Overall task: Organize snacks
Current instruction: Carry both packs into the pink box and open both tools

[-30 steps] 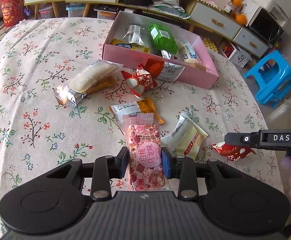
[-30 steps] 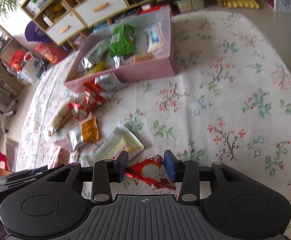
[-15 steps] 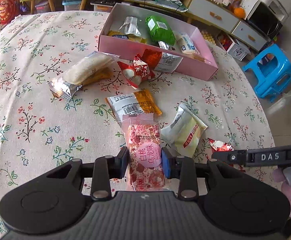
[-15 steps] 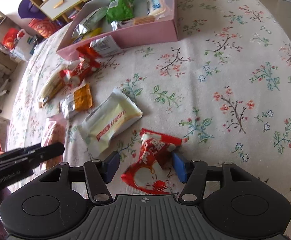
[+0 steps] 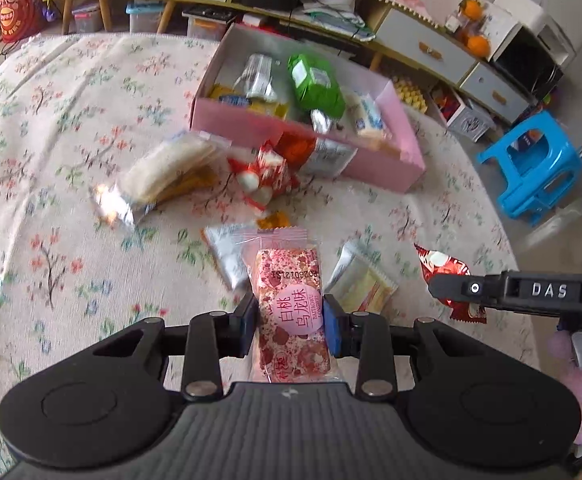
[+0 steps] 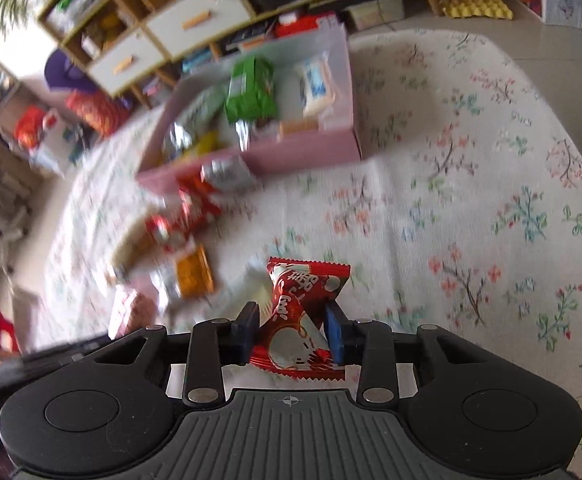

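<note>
The right hand-held gripper (image 6: 291, 330) has just closed on a red candy wrapper (image 6: 301, 320), pads pressing it. Beyond, a pink box (image 6: 311, 156) of snacks sits on the floral table (image 6: 471, 220).

Black grippers, blue-padded fingers (image 5: 330, 330), "DAS" lettering.

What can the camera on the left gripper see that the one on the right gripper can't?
Only the left view shows the blue stool, and it shows the pink floral snack clearly, clamped in the left gripper. Only the right view shows the yellow egg tray and the right gripper, jaws just closed on the red candy. Both show the pink box and the green packet.
</note>
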Motion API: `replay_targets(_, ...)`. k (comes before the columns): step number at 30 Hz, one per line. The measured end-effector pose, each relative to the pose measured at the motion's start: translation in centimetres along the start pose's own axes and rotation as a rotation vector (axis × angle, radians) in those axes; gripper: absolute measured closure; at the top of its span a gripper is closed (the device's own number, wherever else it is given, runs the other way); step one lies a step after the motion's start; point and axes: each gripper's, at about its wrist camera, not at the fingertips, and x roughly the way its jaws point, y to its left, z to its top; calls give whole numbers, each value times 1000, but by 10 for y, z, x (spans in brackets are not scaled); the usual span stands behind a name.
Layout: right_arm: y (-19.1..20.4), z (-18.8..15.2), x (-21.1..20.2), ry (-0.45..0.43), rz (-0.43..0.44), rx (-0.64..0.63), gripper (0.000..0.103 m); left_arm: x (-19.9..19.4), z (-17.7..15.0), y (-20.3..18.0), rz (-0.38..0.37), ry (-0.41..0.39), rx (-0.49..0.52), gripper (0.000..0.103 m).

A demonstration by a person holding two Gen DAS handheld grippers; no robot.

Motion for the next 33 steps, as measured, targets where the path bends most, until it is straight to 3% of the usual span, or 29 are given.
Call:
replay_targets(5, 3, 31, -2, -47, 24, 61, 69, -2, 33, -7, -11, -53, 22, 72)
replay_targets(10, 2, 61, 6, -86, 57, 114, 69, 12, 71, -5, -51, -49, 11, 72)
replay_targets(15, 1, 93, 19, -141, 52, 138, 69, 35, 105, -6, -24, -72, 27, 72)
replay_targets(19, -6, 115, 34, -179, 97, 160, 69, 60, 128, -8, -18, -70, 37, 72)
replay_targets(33, -35, 146, 82, -223, 213, 216, 68, 112, 163, -3, 85, -73, 78, 72)
